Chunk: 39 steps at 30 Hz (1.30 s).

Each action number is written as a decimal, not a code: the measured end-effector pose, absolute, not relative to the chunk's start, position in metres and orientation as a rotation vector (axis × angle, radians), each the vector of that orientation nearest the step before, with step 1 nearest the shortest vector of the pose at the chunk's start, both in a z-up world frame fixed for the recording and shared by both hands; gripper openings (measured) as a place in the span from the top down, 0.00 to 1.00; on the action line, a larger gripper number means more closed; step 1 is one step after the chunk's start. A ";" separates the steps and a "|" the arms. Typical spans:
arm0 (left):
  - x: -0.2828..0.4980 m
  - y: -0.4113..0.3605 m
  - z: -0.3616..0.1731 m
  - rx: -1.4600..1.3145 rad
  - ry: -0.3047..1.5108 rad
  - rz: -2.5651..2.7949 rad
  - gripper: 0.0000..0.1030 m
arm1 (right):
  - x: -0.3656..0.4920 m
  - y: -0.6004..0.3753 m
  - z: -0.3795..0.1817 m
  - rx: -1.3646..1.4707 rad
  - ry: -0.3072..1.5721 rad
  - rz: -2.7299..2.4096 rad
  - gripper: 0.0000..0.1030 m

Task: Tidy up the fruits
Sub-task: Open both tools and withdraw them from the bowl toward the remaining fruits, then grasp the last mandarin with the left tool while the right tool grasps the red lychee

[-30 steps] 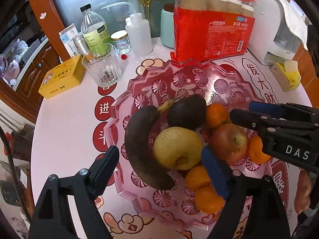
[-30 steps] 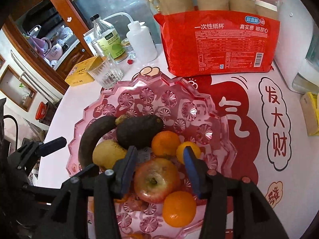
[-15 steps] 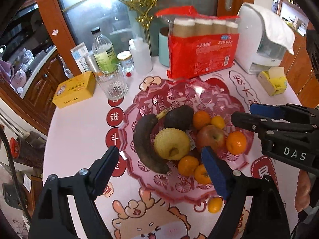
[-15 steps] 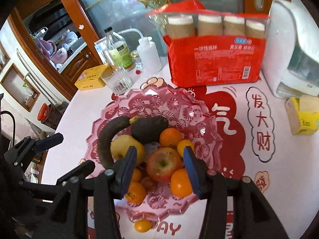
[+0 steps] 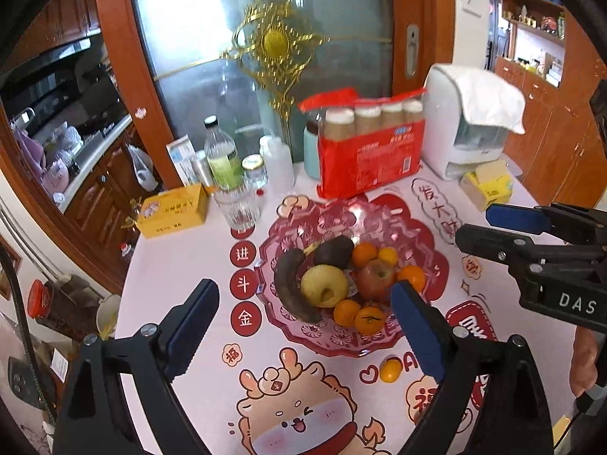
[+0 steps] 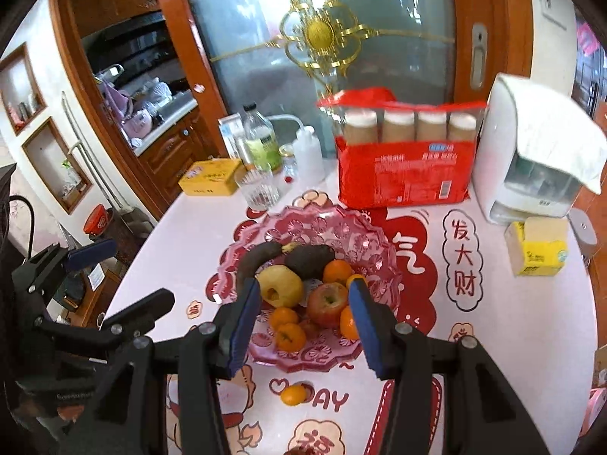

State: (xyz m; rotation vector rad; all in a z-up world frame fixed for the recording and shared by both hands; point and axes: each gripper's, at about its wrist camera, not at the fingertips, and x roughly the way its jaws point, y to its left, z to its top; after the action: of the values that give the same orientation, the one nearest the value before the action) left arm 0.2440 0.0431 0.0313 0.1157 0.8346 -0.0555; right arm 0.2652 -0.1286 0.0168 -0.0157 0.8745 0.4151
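A pink scalloped plate (image 5: 330,341) (image 6: 334,227) holds a blackened banana (image 5: 288,288), a dark avocado (image 5: 334,252), a yellow pear (image 5: 324,286), a red apple (image 5: 375,278) and several mandarins (image 5: 370,318). One small mandarin (image 5: 390,369) (image 6: 294,394) lies on the tablecloth just in front of the plate. My left gripper (image 5: 303,292) hangs high above the plate's near side, its jaws opening wide and nothing between them. My right gripper (image 6: 304,288) hovers beside it, narrower, its jaws also opening, and it holds nothing. Each gripper shows at the edge of the other's view.
At the back stand a red pack of paper cups (image 5: 370,155), a white appliance (image 5: 466,132), a yellow tissue box (image 5: 487,185), a drinking glass (image 5: 237,204), bottles (image 5: 222,155) and a yellow carton (image 5: 172,210). The table's edge curves down the left.
Both grippers have risen and drawn back from the plate, so the fruit looks smaller. The loose mandarin in front of the plate has come into view. The left jaws stand wider.
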 end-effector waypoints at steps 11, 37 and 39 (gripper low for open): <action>0.203 0.024 0.064 0.140 0.730 -0.148 0.07 | 0.201 -0.133 0.051 -0.107 0.752 0.438 0.48; 0.161 0.000 -0.076 0.376 0.894 -0.490 0.06 | 0.136 -0.166 -0.100 -0.049 0.981 0.220 0.48; 0.163 -0.001 -0.092 0.388 0.923 -0.502 0.06 | 0.131 -0.164 -0.115 -0.040 1.011 0.210 0.48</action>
State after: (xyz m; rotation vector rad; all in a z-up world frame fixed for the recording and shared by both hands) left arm 0.1627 -0.0011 -0.0924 0.3881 0.9234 -0.5016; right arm 0.1312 -0.1638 -0.1149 -0.0398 1.0114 0.2104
